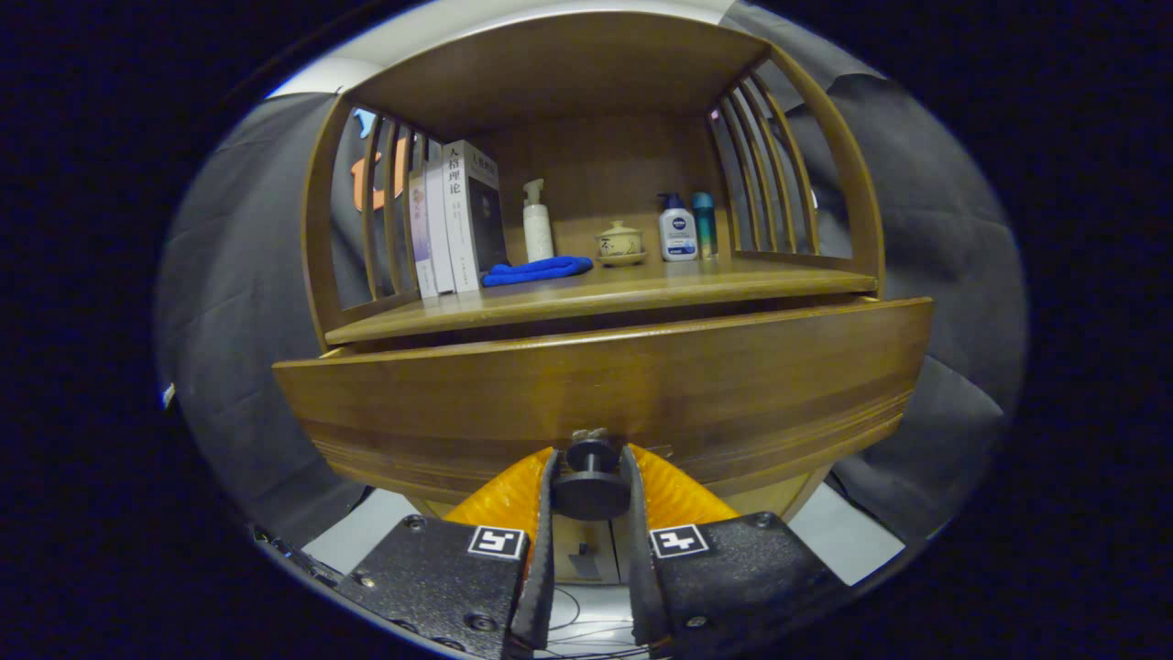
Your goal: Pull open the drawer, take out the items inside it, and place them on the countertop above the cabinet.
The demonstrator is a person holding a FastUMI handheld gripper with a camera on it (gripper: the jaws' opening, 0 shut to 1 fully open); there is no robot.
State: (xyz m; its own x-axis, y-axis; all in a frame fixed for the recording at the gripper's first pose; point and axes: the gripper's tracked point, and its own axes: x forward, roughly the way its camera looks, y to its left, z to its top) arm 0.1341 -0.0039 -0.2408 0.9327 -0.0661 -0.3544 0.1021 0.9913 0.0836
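— Gripping the knob (591, 481) is where things stand: the claw (591, 513) has its two fingers closed on the dark round knob, one pressing each side, with the knob's stem running ahead into the drawer (605, 385) front.

— And the drawer itself, is it open?

— Partly, I'd judge. Its curved wooden front stands forward of the cabinet, just ahead of the fingers, and a dark gap shows between its top edge and the counter (596, 293) beyond and above. How far it is out I cannot tell from this angle.

— Can you see what's inside?

— No. The front panel hides the interior, so the items to be taken out are not visible to me.

— What's on the counter?

— Beyond the claw, some upright books (454, 220) off to the left, a blue cloth (536, 270), a white pump bottle (537, 225), a small lidded cup (619, 242) on a saucer, and two more bottles (687, 227) to the right. Whether any came from the drawer, I cannot say.

— So what's left?

— By my reckoning, nearly everything: finish the pull if needed, let go of the knob, reach in, and lift each item up to the counter.
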